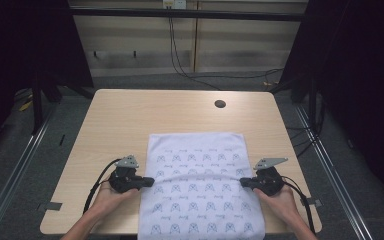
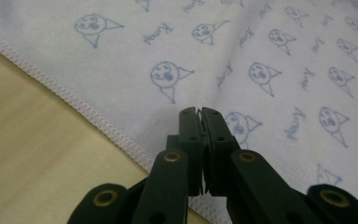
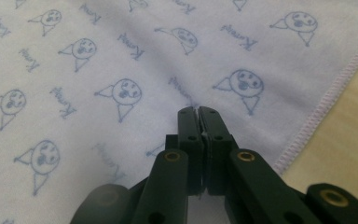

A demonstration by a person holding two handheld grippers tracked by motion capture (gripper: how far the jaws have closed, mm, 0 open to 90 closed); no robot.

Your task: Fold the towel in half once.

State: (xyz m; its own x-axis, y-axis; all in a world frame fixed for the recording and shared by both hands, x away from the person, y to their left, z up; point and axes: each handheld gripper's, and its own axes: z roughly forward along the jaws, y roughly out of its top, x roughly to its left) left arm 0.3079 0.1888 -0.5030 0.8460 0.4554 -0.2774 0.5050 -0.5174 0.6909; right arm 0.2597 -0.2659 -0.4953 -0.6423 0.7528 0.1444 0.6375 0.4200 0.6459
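Note:
A white cloth (image 1: 200, 185) printed with small blue faces lies flat on the wooden table (image 1: 130, 115), its near end reaching the table's front edge. My left gripper (image 1: 150, 181) is at the cloth's left hem and my right gripper (image 1: 243, 183) at its right hem, about midway along each side. In the left gripper view the jaws (image 2: 200, 112) are closed with a thin sliver of cloth (image 2: 261, 46) between the pads. The right gripper view shows the same: jaws (image 3: 198, 111) pressed together on a fold of cloth (image 3: 98, 46). Creases run across the cloth between the two grips.
A dark round cable hole (image 1: 220, 104) sits in the tabletop beyond the cloth. Bare wood lies on both sides and behind the cloth. Black frame posts (image 1: 37, 100) and floor cables (image 1: 240, 75) surround the table.

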